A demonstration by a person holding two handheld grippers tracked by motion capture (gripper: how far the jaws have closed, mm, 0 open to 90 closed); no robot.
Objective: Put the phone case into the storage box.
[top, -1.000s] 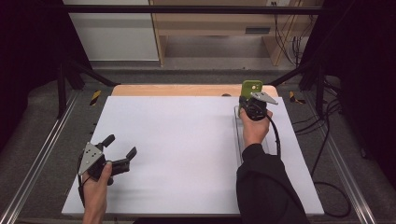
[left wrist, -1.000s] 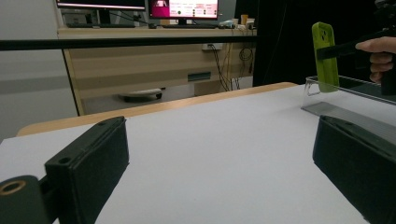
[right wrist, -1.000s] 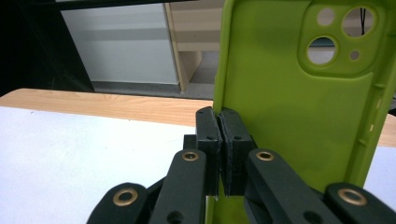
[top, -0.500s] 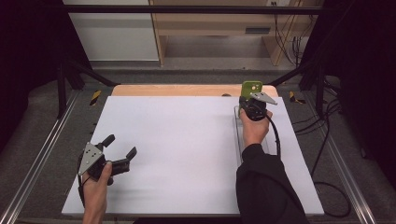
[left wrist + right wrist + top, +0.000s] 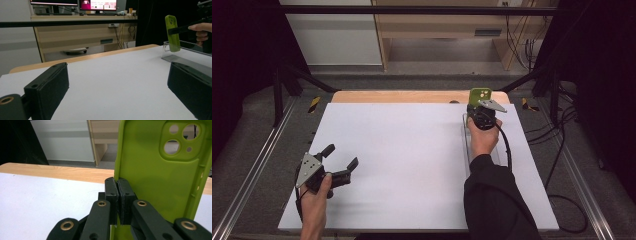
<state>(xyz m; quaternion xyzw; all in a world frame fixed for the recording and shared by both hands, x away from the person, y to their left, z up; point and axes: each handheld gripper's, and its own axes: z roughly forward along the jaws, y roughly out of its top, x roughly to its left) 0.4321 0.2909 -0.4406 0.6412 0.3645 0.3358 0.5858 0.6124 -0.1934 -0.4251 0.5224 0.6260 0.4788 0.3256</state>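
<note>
The right gripper (image 5: pixel 480 100) is clamped on the side wall of a lime-green phone case (image 5: pixel 160 177), holding it upright at the far right of the white table (image 5: pixel 412 165), just above the far end of a clear acrylic tray (image 5: pixel 180 53) that lies along that side. In the right gripper view the two black jaws meet almost flat against each other with only the thin edge of the case pinched between them, and the camera cut-outs sit at the top, so the case stands lengthwise with its open face turned toward the gripper. The left gripper (image 5: pixel 340 163) rests near the front left of the table, well apart from the case, with its jaws spread wide and nothing between them. The case looks like moulded silicone or soft plastic: very light, and I would expect it to flex and twist when held by one wall alone. A pinch on a single rim probably lets it swing or peel out if it brushes the tray, so the grip seems safest low on the long side wall, close to the middle of its length, away from the thin webs around the lens holes. It should not break if dropped, though its rubbery skin may cling to the pads on release.
</note>
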